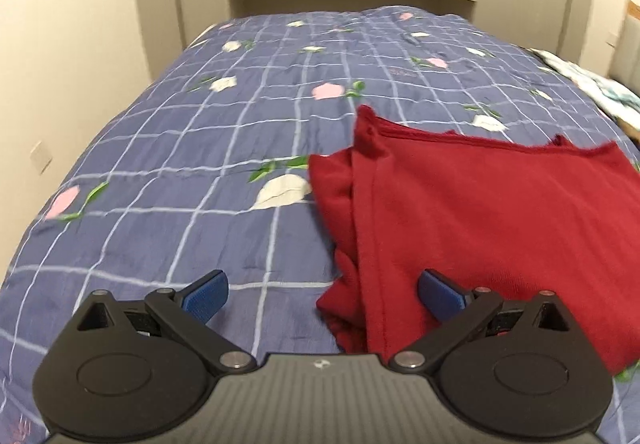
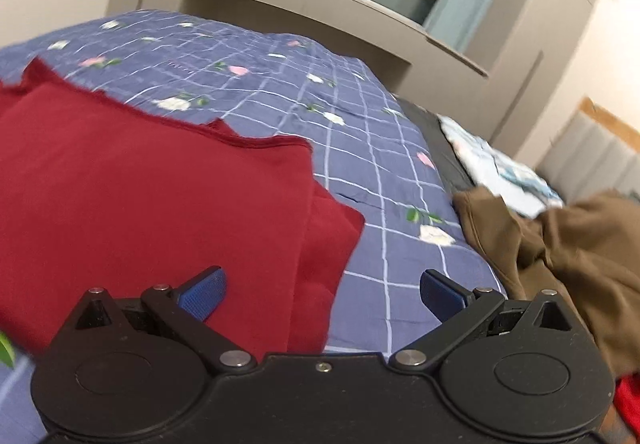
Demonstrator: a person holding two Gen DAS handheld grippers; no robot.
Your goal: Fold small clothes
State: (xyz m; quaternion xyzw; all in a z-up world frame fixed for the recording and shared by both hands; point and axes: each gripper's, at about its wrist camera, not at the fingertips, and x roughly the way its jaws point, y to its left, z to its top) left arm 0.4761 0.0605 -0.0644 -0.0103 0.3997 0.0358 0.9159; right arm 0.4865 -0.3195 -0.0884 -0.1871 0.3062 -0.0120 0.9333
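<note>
The bed point(image 1: 200, 164) with its blue checked floral quilt carries everything. On it lies the red garment point(image 1: 480, 212), already doubled into layers; I judge it soft, light and limp, apt to sag and slide unless I pinch through every layer at a corner or hem. A brown garment point(image 2: 560, 244) sits crumpled off to my right. My left claw point(image 1: 322, 294) hangs spread over the red cloth's left edge, my right claw point(image 2: 322, 294) spread over its right edge; neither holds anything.
</note>
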